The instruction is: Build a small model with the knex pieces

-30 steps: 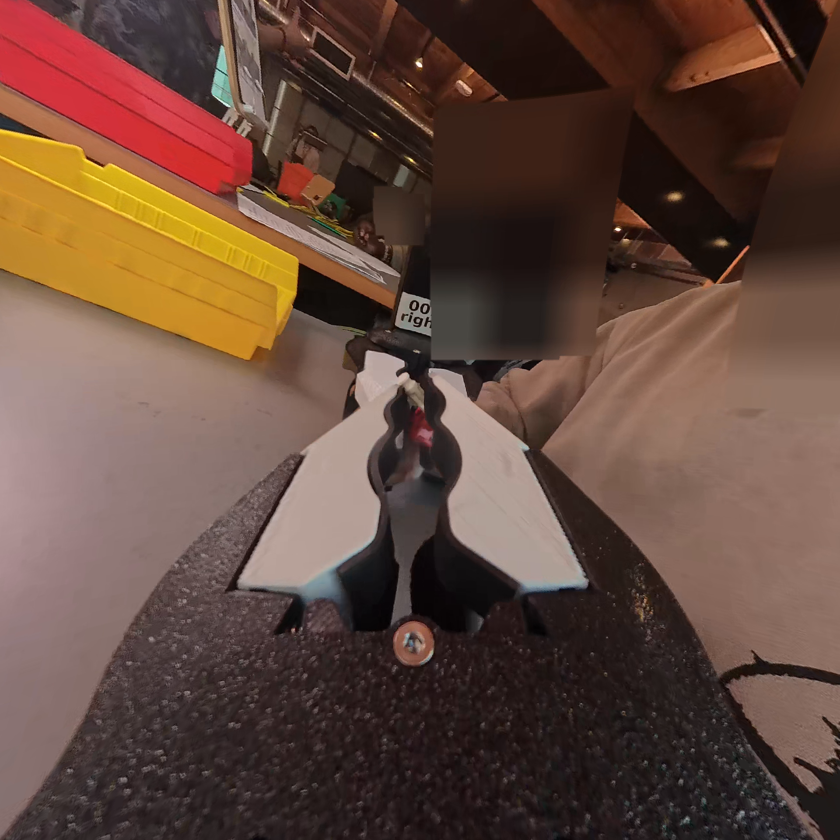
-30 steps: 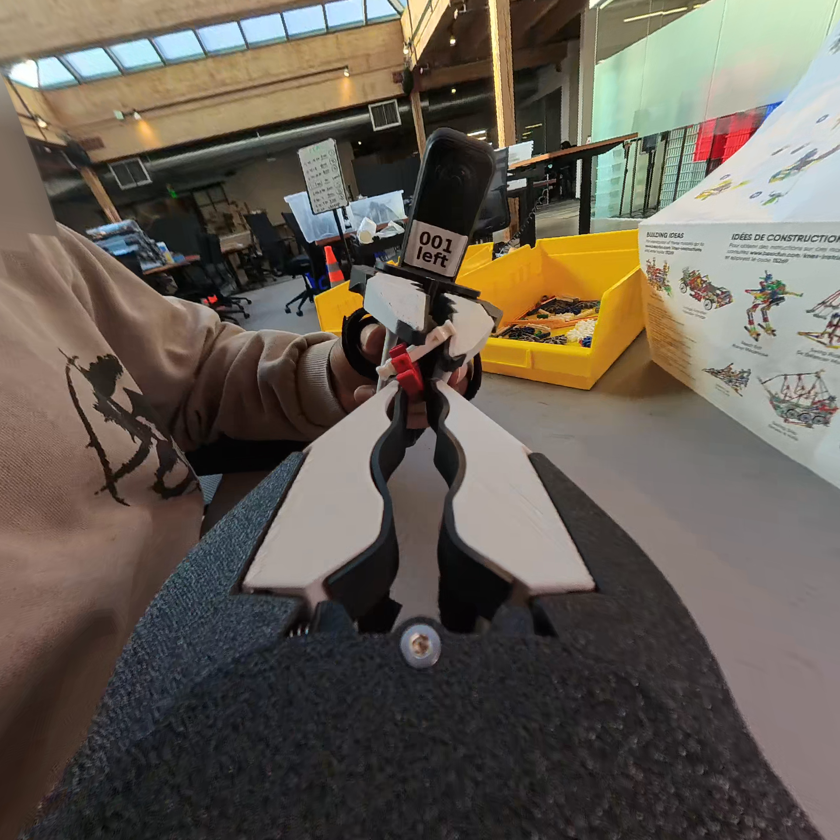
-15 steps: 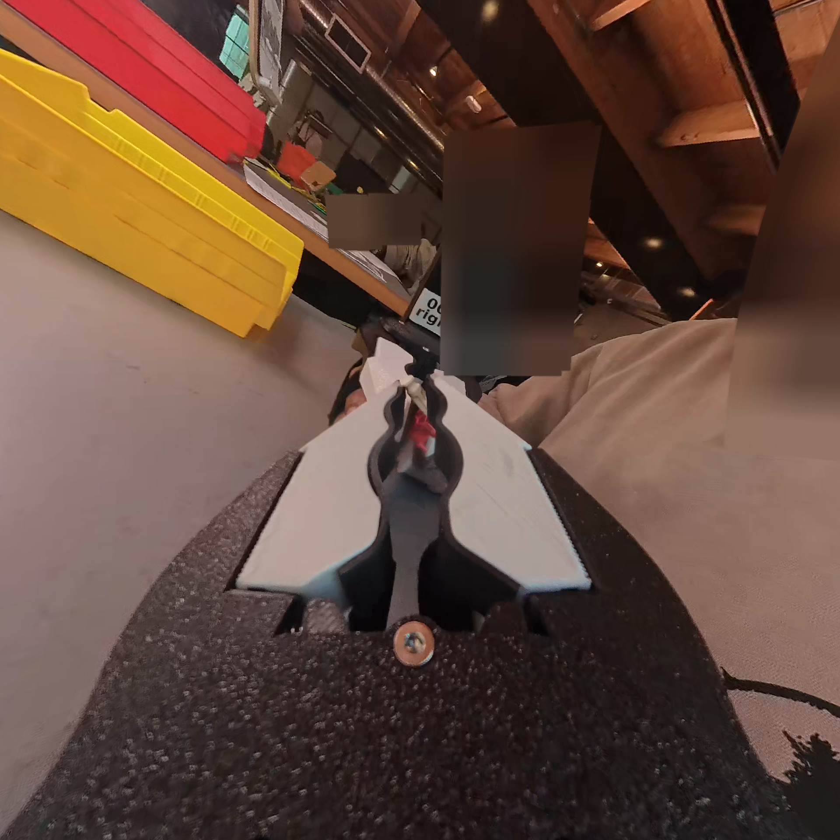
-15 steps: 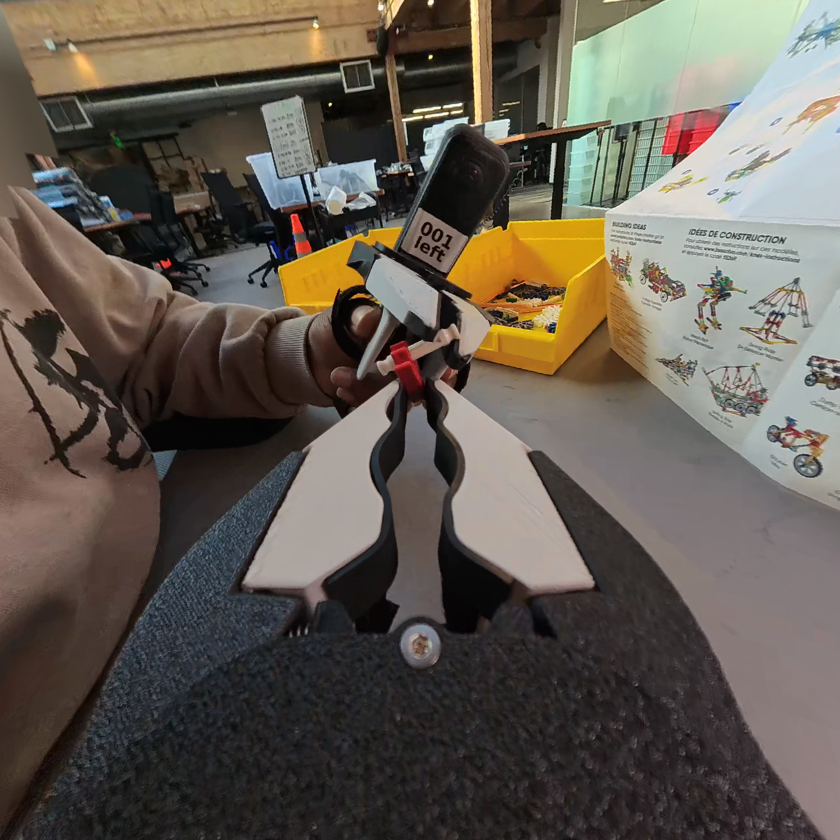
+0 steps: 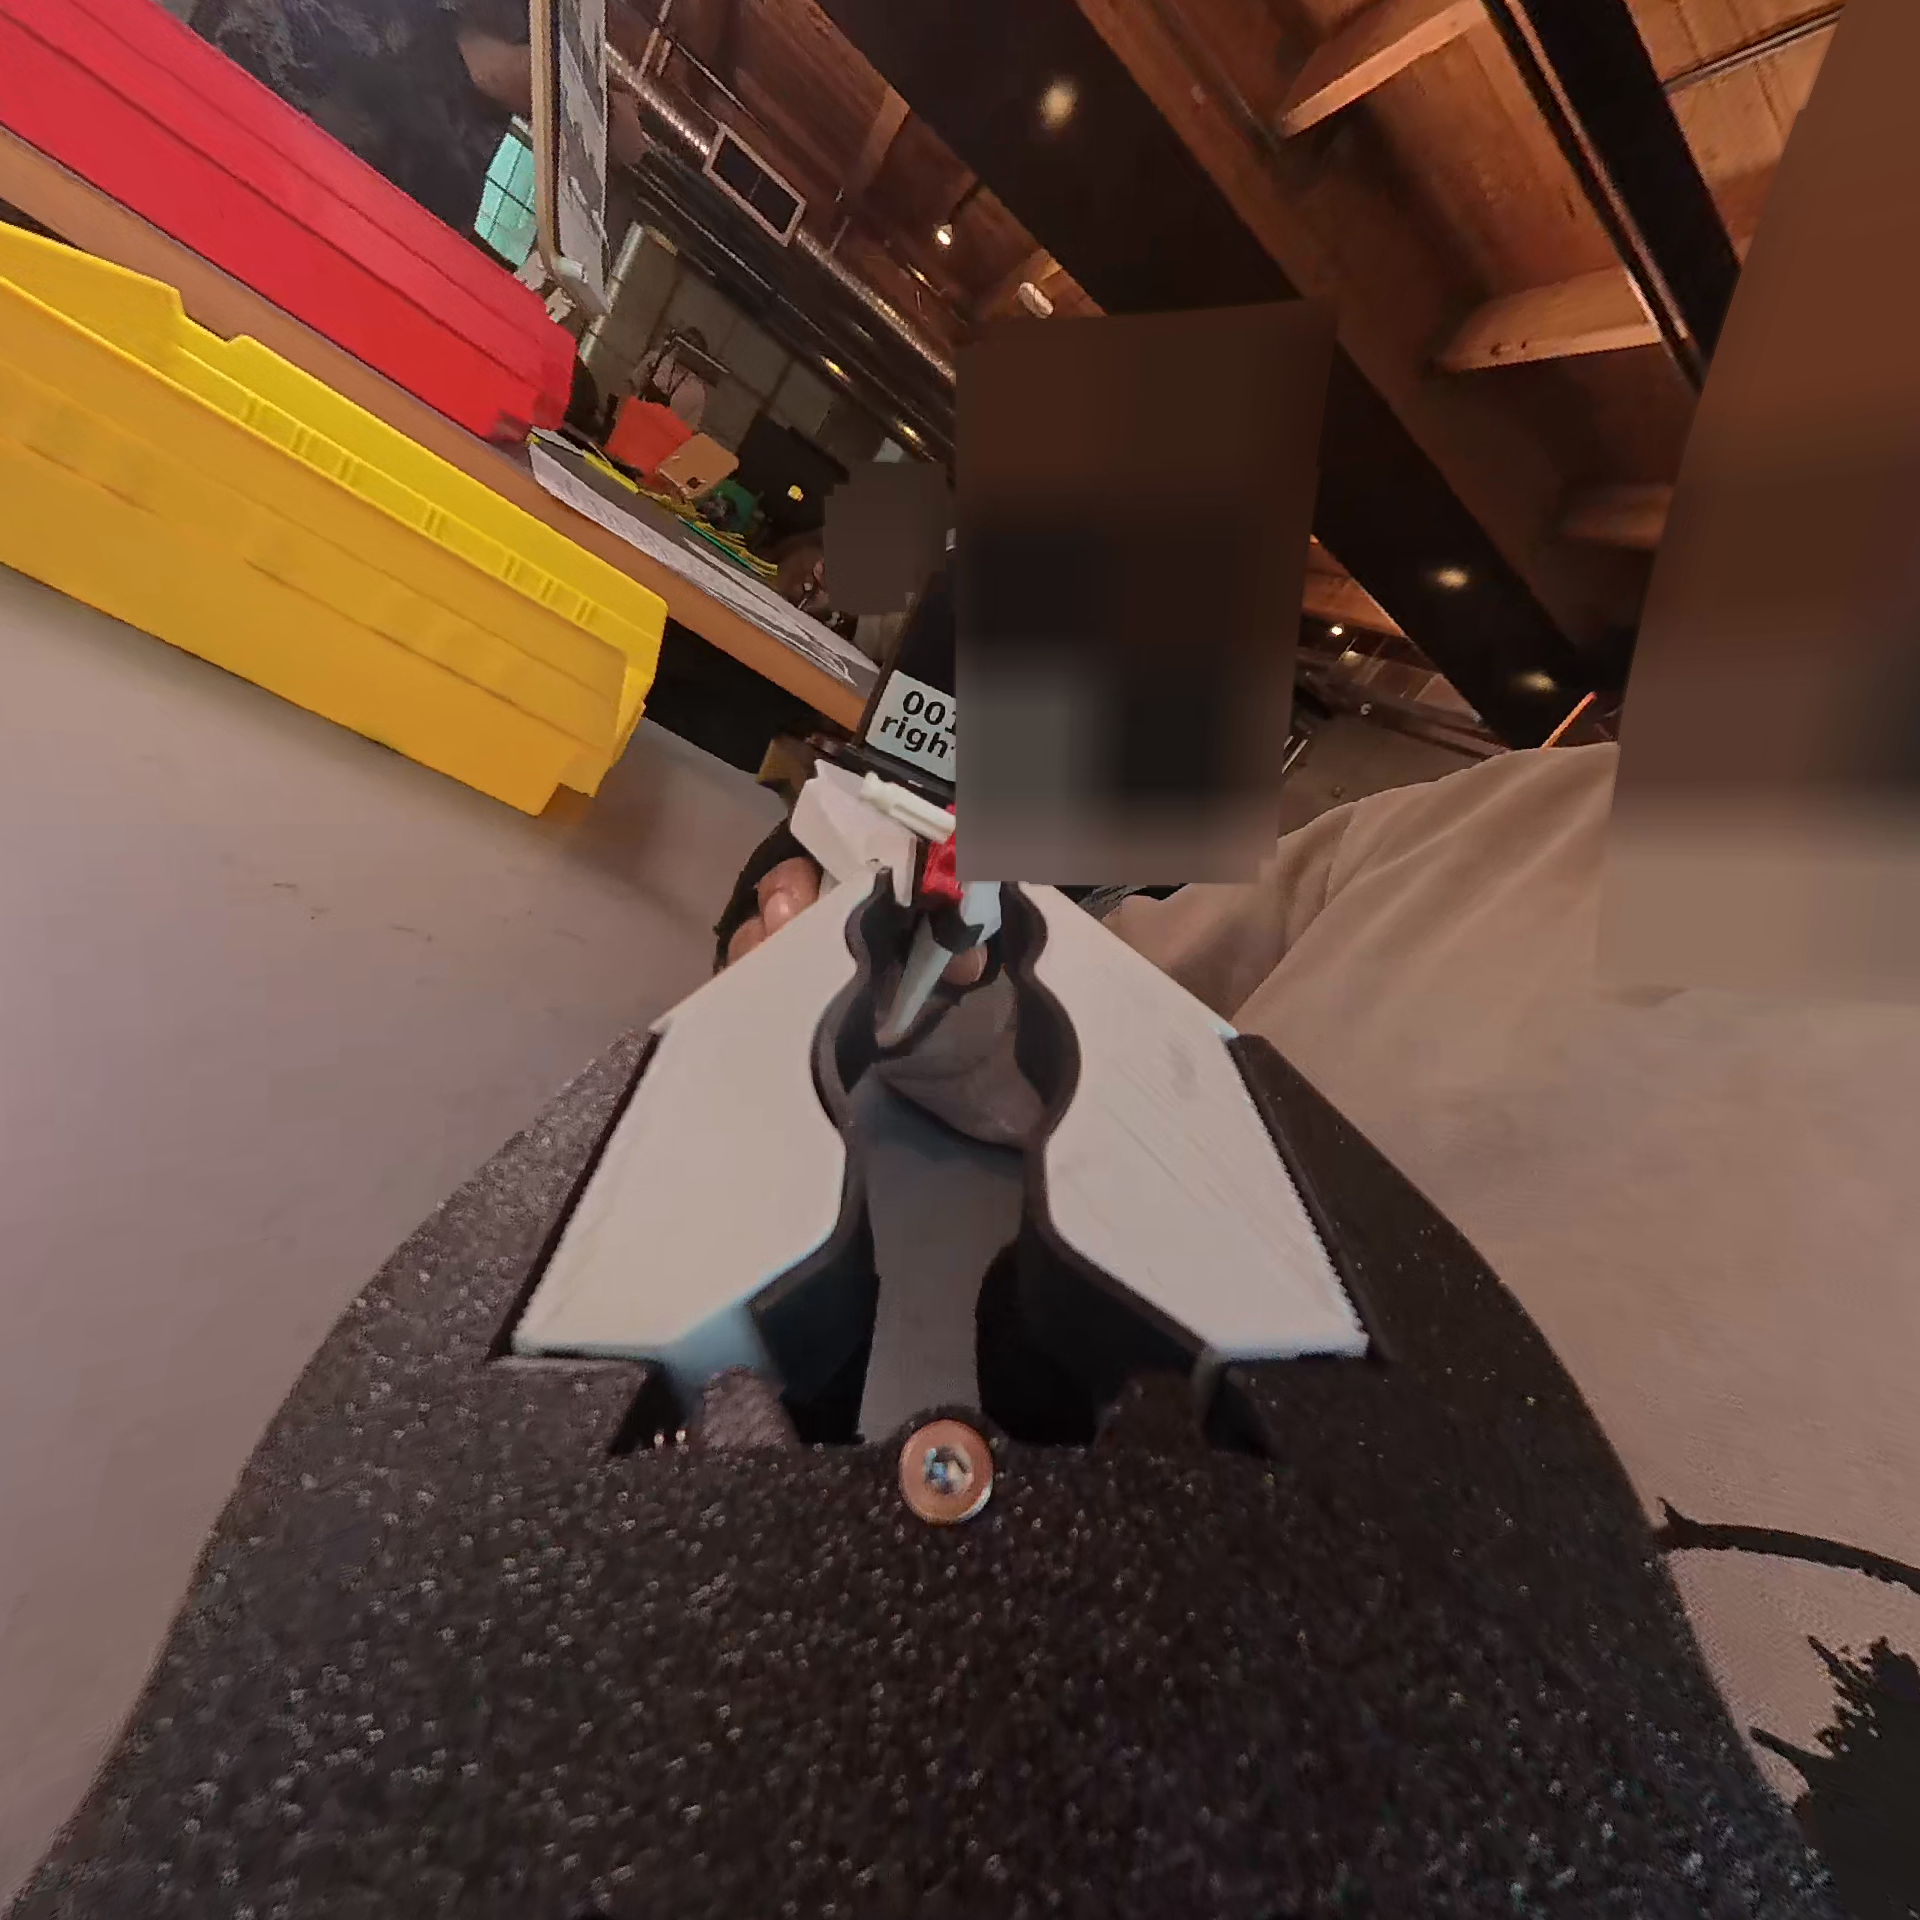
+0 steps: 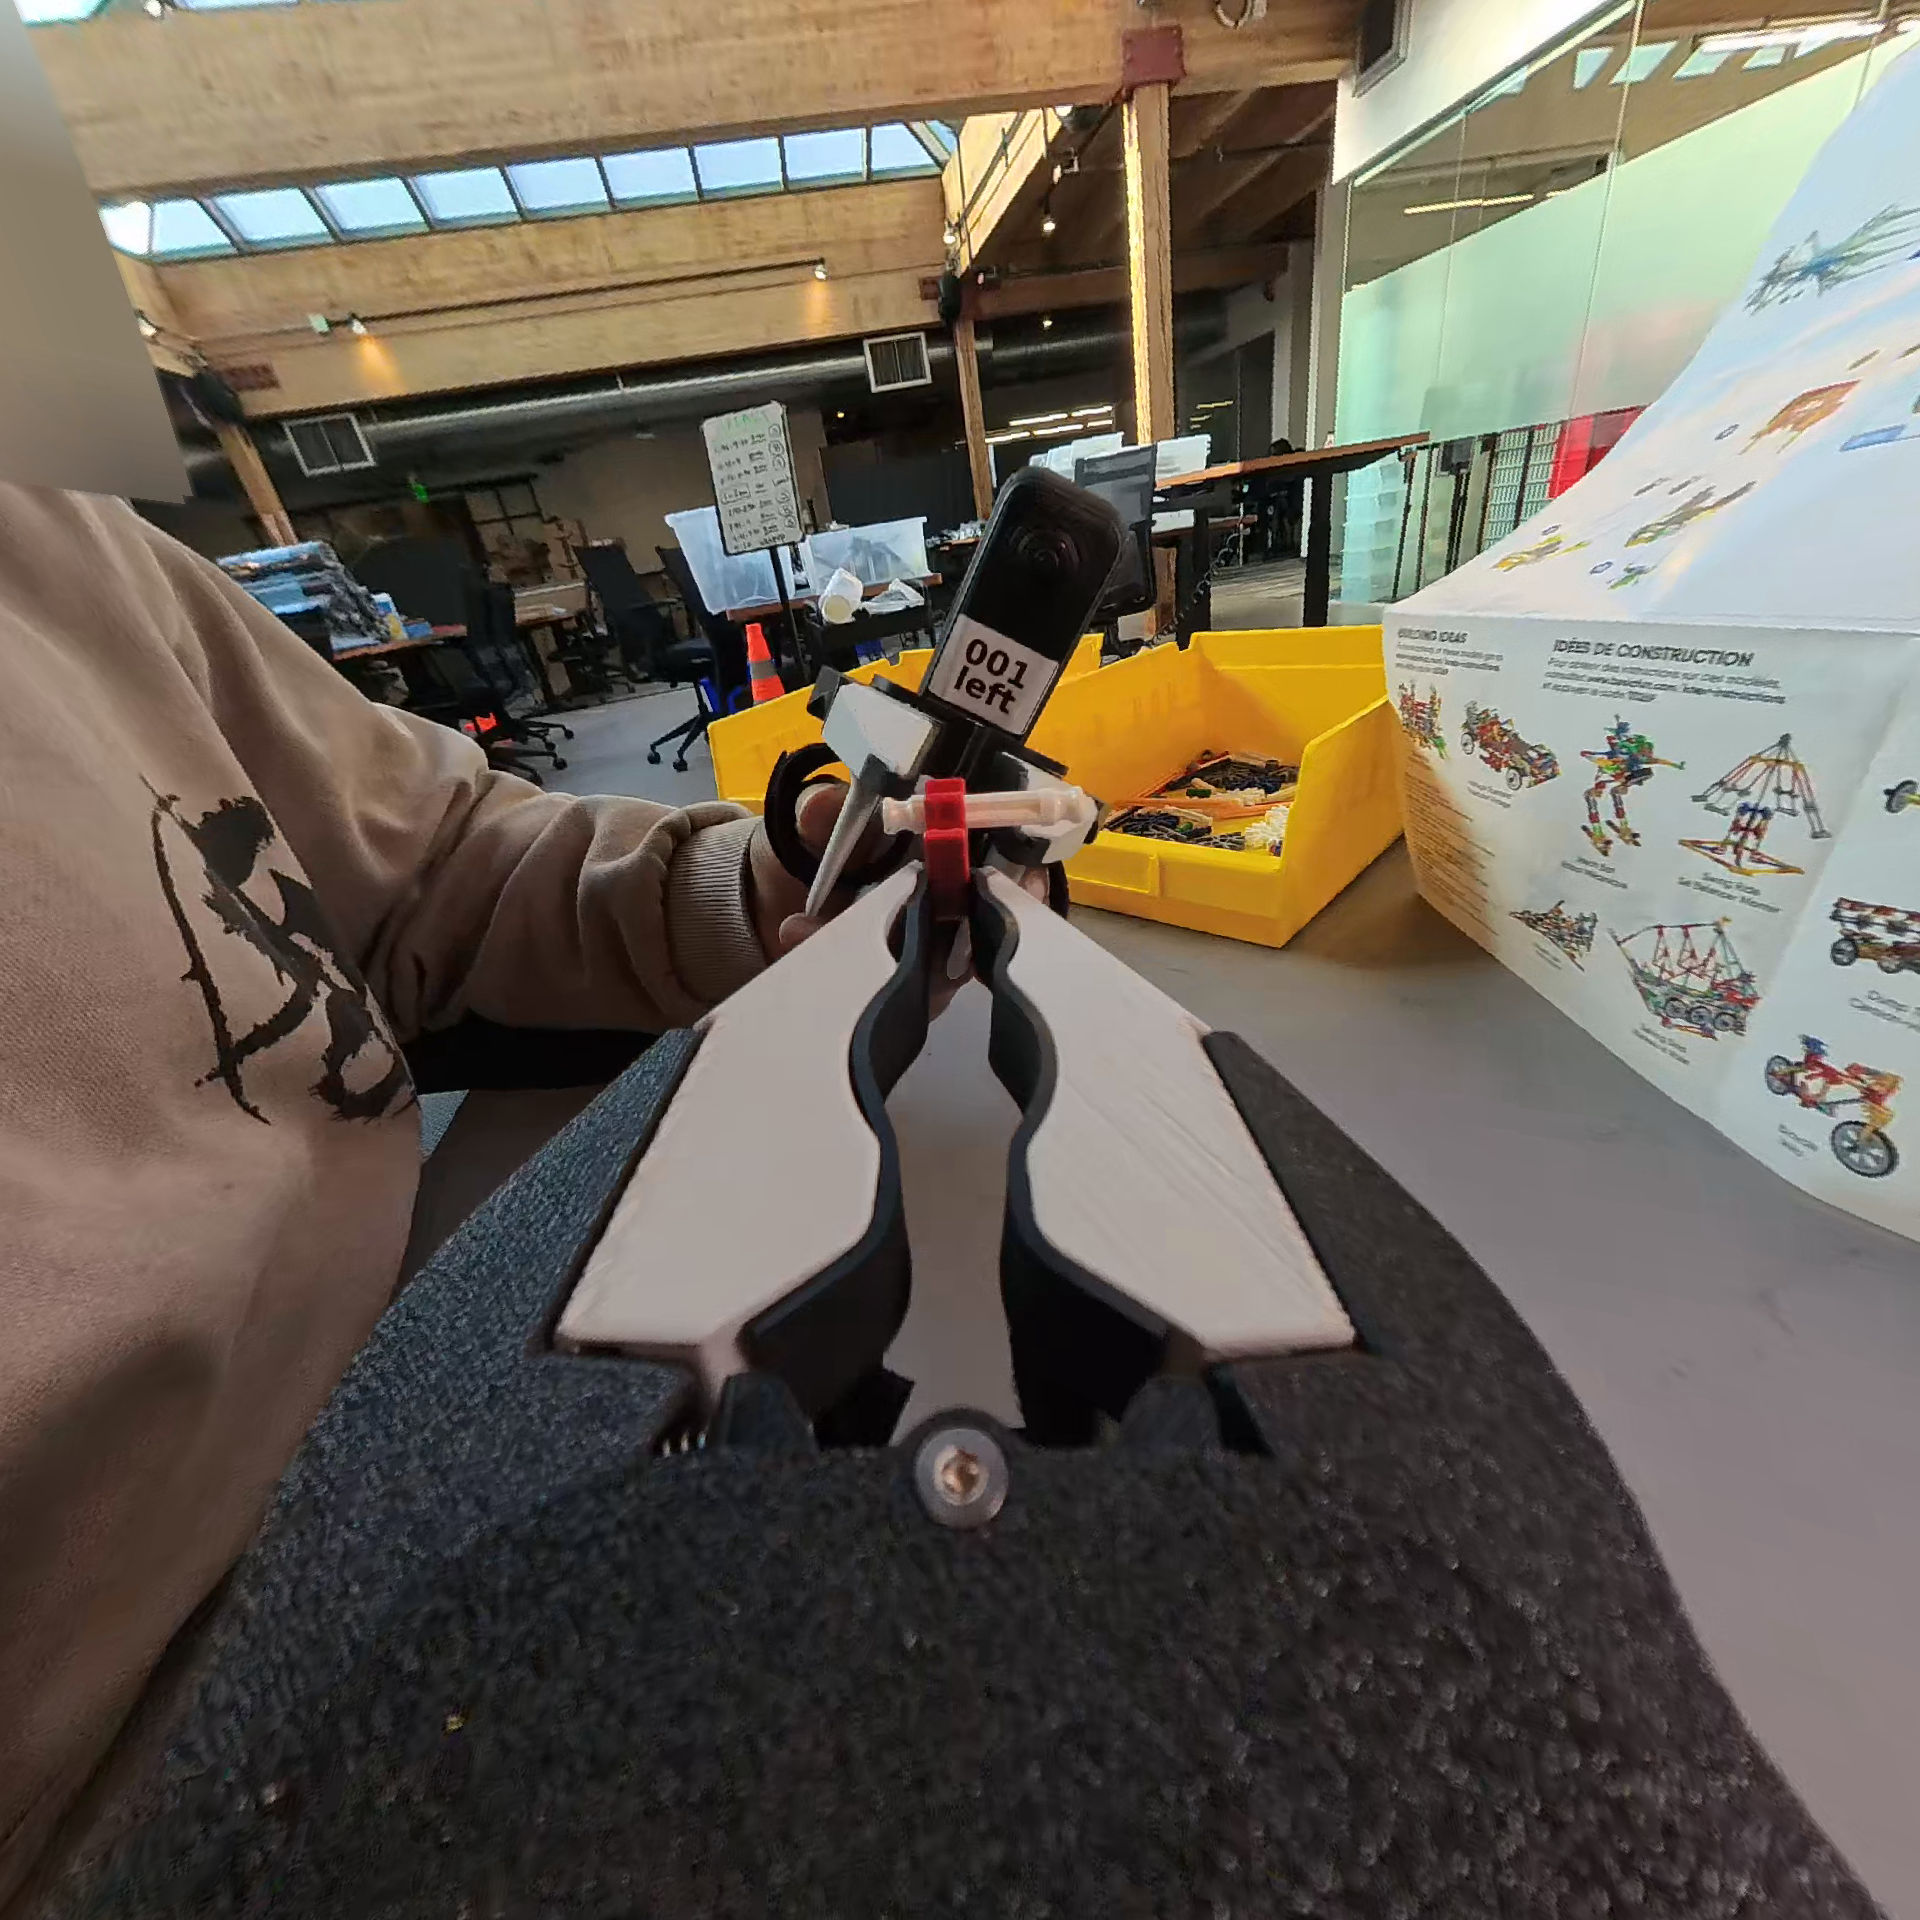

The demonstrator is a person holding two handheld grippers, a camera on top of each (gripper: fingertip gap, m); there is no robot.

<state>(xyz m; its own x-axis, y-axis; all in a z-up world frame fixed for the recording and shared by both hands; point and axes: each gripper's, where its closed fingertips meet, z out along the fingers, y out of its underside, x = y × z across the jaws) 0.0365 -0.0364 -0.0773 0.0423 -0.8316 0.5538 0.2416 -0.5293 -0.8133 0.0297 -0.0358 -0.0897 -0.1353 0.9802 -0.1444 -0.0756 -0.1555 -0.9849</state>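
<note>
**Red connector pinched at the right gripper's tips, left gripper spread around it**

Nearest in the right wrist view, the right gripper has its white fingers pressed almost together. They pinch the lower part of a small red plastic connector, which is held up above the grey tabletop. The part of the connector inside the grip is hidden.

A thin white plastic rod runs level through the top of the connector, sticking out to left and right.

Just beyond, the left gripper faces the right one with its fingers spread, one on each side of the connector. The rod's right end lies against or just beside the far-right finger. I cannot tell if they touch.

In the left wrist view, most of the right gripper is covered, and only a sliver of rod and connector shows.

A hand in a beige sleeve holds the left gripper, with its fingers mostly hidden.

To the right stands a white printed cardboard box, cut off by the frame. Farther back is a yellow plastic bin of small mixed parts, too small to tell apart.

The left view shows stacked yellow bins on the left and red bins beyond them.
</note>
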